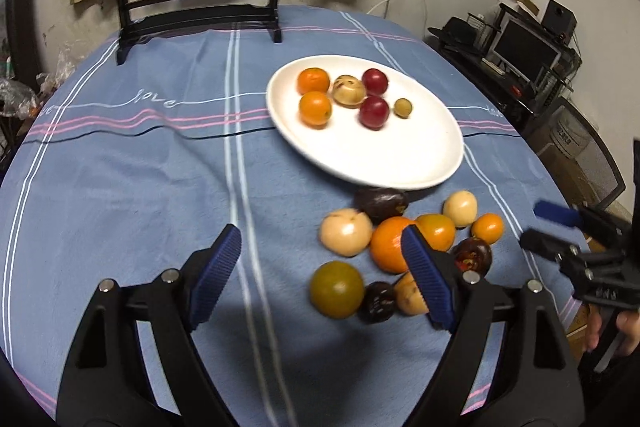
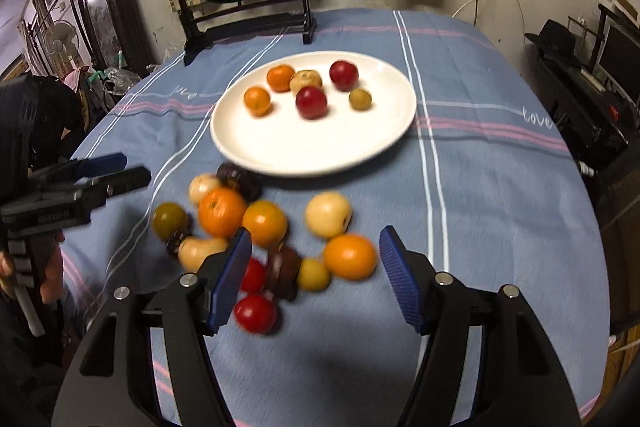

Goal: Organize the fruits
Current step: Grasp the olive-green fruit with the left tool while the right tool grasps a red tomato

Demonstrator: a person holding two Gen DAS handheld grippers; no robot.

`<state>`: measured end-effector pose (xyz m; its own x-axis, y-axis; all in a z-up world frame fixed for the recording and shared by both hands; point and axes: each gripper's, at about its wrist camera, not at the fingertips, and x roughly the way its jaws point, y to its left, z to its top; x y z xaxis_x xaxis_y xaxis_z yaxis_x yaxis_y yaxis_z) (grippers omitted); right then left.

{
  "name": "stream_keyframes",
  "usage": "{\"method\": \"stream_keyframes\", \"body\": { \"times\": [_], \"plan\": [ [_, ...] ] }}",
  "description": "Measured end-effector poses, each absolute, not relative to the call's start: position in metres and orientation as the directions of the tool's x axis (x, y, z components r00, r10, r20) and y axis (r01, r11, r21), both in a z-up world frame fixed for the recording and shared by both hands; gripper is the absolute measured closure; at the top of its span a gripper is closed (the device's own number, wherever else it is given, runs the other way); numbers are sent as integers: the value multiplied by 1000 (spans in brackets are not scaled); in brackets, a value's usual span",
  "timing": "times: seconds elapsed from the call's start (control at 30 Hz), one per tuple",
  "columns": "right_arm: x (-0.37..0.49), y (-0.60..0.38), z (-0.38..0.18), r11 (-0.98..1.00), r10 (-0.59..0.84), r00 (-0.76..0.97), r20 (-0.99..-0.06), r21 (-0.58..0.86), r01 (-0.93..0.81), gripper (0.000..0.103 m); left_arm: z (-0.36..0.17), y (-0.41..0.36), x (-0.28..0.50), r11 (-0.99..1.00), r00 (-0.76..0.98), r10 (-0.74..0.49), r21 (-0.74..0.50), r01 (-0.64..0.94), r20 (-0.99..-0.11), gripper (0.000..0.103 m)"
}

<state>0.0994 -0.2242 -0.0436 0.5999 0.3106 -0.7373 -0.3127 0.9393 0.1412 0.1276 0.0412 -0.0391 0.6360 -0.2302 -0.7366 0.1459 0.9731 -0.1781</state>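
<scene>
Fruits (image 2: 264,223) lie loose on the bench just ahead of both grippers, short of the plate (image 2: 320,151). Right gripper (image 2: 316,267) is nearer, jaws apart and empty; left gripper (image 1: 320,267), wider, also empty, sits left of the pile.

Light was dim and warm, from above; soft shadows fell under both grippers. Loose fruit (image 2: 256,313) smeared with motion blur, and fisheye edges bent darkly.
</scene>
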Motion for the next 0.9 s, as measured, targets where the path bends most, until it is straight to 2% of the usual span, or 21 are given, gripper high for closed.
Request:
{"method": "stream_keyframes", "body": {
  "times": [0.13, 0.17, 0.23, 0.5, 0.53, 0.9],
  "plan": [
    [71, -216, -60, 916, 369, 562, -740, 187, -356, 37, -48, 55, 122, 974, 622, -222, -191, 117, -751, 19],
    [68, -213, -64, 912, 375, 551, -745, 190, -364, 41, -51, 58, 121, 975, 615, -221, -193, 113, -757, 19],
    [66, -204, -75, 903, 384, 510, -770, 199, -381, 54, -55, 60, 118, 974, 608, -222, -197, 108, -763, 19],
    [76, -187, -101, 917, 321, 496, -807, 133, -377, 63, -57, 56, 102, 973, 602, -232, -174, 154, -764, 19],
    [79, -187, -105, 911, 339, 486, -806, 152, -383, 73, -58, 56, 101, 973, 599, -232, -170, 159, -766, 19],
    [69, -201, -92, 916, 353, 521, -777, 176, -360, 73, -76, 44, 94, 970, 539, -228, -141, 198, -811, 18]
  ]
}}
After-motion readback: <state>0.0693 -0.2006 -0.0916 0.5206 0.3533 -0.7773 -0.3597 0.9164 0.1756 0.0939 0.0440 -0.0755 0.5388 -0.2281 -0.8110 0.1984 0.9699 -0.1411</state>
